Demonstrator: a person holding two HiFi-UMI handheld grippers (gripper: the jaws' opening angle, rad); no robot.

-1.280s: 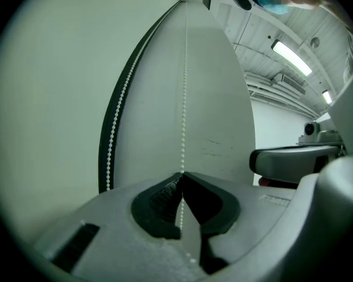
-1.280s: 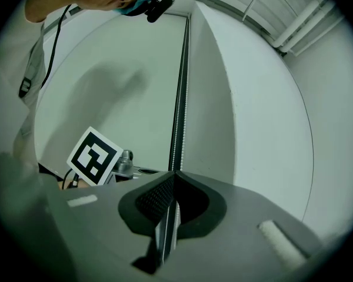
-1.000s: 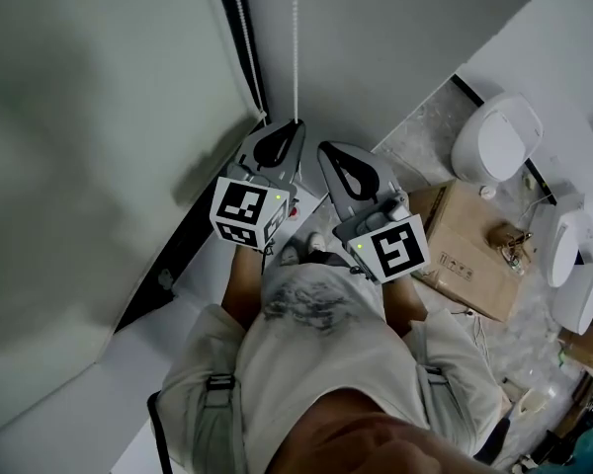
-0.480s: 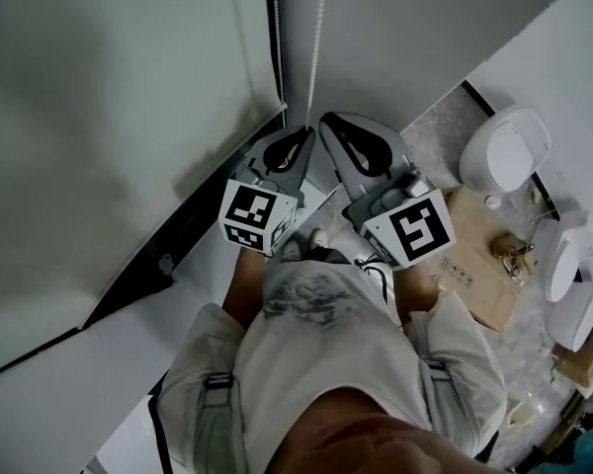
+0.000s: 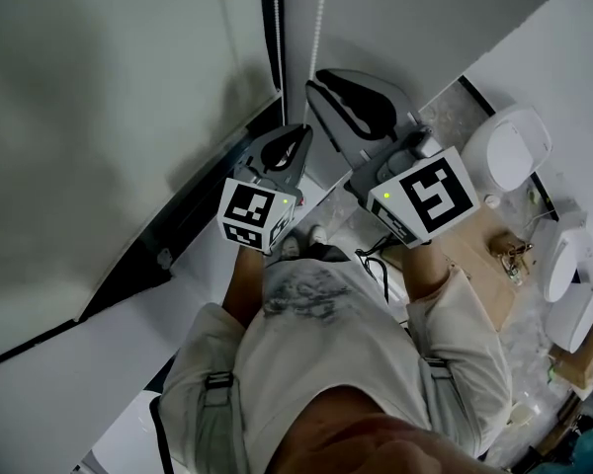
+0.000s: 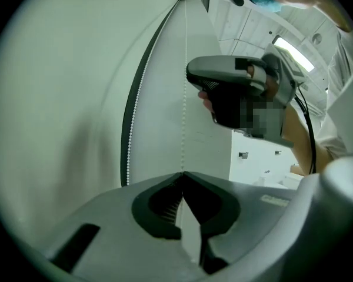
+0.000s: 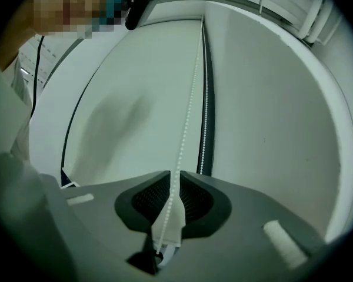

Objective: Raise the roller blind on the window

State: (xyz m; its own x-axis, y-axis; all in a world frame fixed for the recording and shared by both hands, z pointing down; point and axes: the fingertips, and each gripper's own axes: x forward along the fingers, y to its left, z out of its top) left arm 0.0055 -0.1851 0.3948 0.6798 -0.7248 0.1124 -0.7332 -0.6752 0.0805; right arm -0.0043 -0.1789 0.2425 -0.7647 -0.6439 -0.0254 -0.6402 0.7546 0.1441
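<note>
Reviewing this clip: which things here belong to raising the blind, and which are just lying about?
In the job:
roller blind
bead chain
left gripper, shut on the chain
right gripper, chain running between its slightly parted jaws

Lying about:
cardboard box
white fixtures on the floor

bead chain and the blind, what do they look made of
Bead chain: likely white plastic, going by the small round beads with a dull sheen; painted metal is possible. Blind: seems to be matte fabric or vinyl, with a flat pale surface and no glare.
</note>
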